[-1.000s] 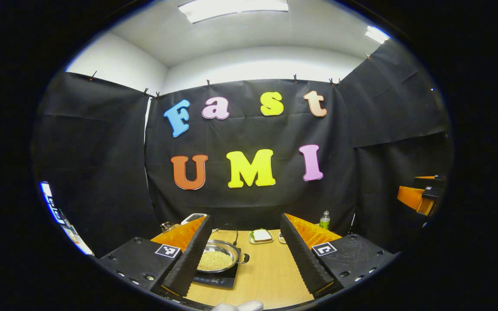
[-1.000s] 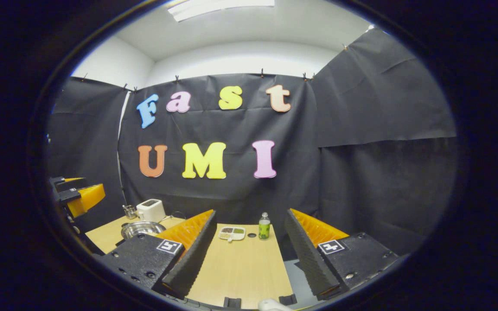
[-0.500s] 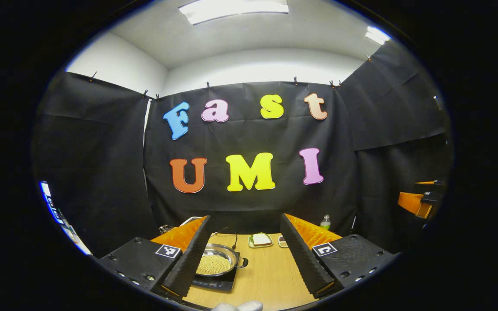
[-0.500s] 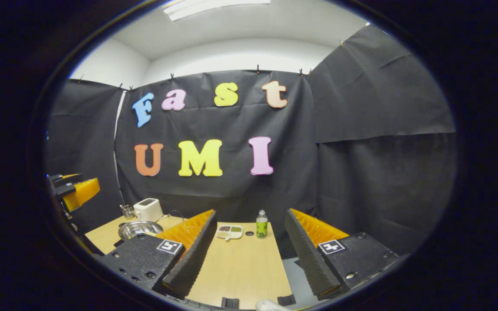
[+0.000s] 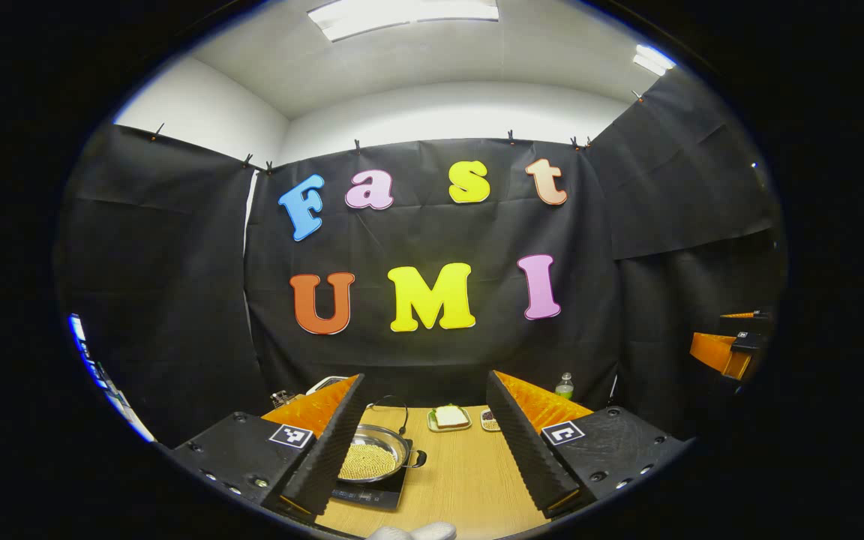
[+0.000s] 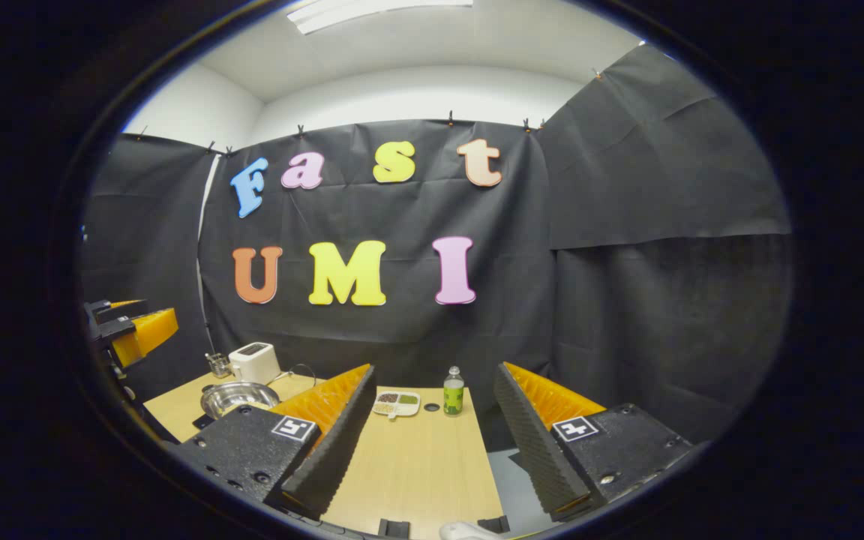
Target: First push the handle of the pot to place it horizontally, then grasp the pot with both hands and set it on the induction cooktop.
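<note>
A steel pot point(image 5: 368, 459) holding yellowish grains rests on the black induction cooktop point(image 5: 369, 495) on the wooden table, with a short handle point(image 5: 419, 457) pointing right. My left gripper point(image 5: 425, 379) is open, held back from and above the pot, and its left finger point(image 5: 327, 450) covers the pot's left edge. The right gripper point(image 6: 433, 369) is open over bare table with nothing between its fingers. From the right gripper view the pot point(image 6: 237, 396) sits at the far left. Each gripper shows in the other's view: the right one point(image 5: 724, 349), the left one point(image 6: 136, 330).
A white toaster point(image 6: 253, 362) and a small glass point(image 6: 218, 365) stand behind the pot. A plate with bread point(image 5: 450, 417), a divided snack dish point(image 6: 397, 403) and a green bottle point(image 6: 453, 391) line the back of the table point(image 6: 417, 465). A black cable point(image 5: 394, 403) arcs behind the cooktop.
Both views drift only slightly as the hands shift. The pot stays on the cooktop and both grippers stay open.
</note>
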### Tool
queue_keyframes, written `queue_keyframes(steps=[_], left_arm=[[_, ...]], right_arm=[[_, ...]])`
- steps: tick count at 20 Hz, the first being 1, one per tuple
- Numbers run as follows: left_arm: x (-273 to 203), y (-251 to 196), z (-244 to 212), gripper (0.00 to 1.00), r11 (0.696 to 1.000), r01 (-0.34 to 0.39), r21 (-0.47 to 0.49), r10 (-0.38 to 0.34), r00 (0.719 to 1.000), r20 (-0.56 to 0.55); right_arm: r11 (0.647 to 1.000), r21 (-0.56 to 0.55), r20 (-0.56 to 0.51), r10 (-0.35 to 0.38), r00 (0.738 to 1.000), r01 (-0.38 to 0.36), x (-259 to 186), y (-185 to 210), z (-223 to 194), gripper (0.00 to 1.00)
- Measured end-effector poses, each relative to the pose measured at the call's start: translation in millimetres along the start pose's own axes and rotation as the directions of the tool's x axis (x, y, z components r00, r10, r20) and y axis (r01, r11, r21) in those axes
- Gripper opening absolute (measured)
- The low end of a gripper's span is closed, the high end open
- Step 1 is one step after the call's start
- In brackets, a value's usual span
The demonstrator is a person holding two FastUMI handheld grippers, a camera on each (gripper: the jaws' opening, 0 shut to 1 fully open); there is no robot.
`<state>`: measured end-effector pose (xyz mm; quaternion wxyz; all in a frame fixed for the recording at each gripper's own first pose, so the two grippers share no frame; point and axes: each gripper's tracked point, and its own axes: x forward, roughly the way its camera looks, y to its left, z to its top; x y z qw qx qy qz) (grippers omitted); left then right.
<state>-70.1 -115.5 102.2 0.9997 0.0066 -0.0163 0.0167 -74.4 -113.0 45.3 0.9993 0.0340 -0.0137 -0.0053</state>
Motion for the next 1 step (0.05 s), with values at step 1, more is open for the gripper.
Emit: queue_keyframes(steps=[1], left_arm=[[0.6,0.0,-0.9,0.95,1.000,-0.001,0.001,0.001,1.000,0.000]], right_arm=[[1.000,0.002,-0.002,0.001,1.000,-0.001,1.8,0.2,-1.0,0.98]])
